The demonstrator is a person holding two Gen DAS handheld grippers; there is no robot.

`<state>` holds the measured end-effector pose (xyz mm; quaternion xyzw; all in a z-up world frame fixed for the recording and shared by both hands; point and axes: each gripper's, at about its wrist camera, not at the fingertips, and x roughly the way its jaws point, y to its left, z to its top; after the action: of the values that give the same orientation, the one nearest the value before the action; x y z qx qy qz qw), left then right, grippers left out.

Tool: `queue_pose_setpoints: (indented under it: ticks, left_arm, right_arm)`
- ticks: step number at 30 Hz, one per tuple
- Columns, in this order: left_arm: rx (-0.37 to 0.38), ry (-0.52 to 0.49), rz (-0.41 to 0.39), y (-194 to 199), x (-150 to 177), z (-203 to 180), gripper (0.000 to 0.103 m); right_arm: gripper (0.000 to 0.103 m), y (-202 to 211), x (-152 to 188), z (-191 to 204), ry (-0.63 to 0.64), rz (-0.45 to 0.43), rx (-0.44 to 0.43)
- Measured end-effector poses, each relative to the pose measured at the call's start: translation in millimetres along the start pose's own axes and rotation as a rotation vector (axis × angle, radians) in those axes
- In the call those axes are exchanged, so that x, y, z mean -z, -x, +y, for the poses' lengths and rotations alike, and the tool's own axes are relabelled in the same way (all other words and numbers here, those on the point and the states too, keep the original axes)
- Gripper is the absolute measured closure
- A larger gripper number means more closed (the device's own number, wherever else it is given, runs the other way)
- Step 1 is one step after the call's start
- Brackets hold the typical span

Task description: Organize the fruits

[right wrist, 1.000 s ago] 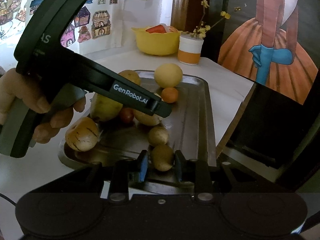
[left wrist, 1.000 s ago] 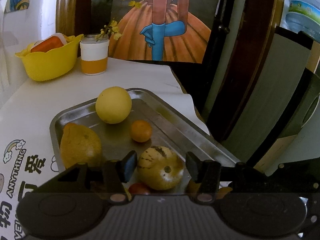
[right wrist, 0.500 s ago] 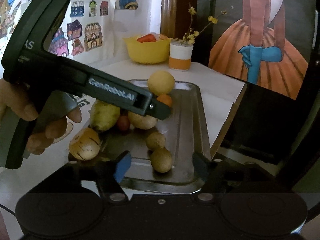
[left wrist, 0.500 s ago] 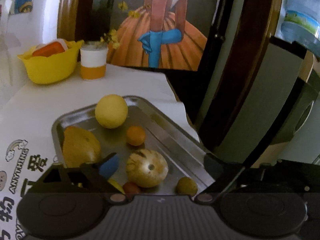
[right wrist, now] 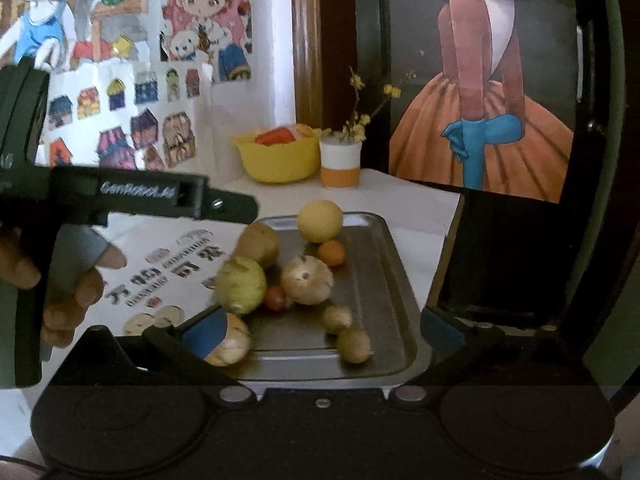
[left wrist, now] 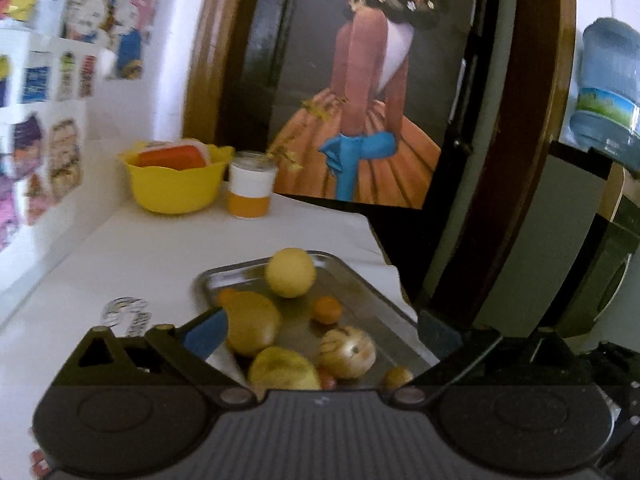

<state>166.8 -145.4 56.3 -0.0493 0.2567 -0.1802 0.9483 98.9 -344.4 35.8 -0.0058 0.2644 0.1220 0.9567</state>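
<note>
2 claws (left wrist: 320, 336) (right wrist: 320, 330) spread wide, empty, above metal tray (right wrist: 394, 280) on white bench (left wrist: 168, 248); stickered wall (right wrist: 120, 80) behind.

Both grippers black, ribbed housing, blue pads on the fingers (right wrist: 206, 330). Left gripper (right wrist: 236, 208) body — white "GenRobot.AI" lettering, one silver screw; grey trigger under the hand (right wrist: 60, 292).

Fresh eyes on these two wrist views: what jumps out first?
The metal tray at the table's centre, heaped with yellow and brown fruit around one small orange fruit. Behind it stands a yellow plastic bowl beside a white-and-orange cup. Both the left gripper and right gripper hang open, empty.
</note>
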Motion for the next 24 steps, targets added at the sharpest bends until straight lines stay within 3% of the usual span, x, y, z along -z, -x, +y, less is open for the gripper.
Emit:
queue_pose_setpoints:
  ticks: [14, 24]
  left_arm:
    - [-0.169, 0.064, -0.06, 126, 57, 66, 0.0]
    - [-0.259, 0.095, -0.07, 169, 101, 94, 0.0]
  right_arm:
    - [0.001, 61, 27, 84, -0.059, -0.074, 0.018]
    - [0.001, 73, 45, 122, -0.063, -0.128, 0.07]
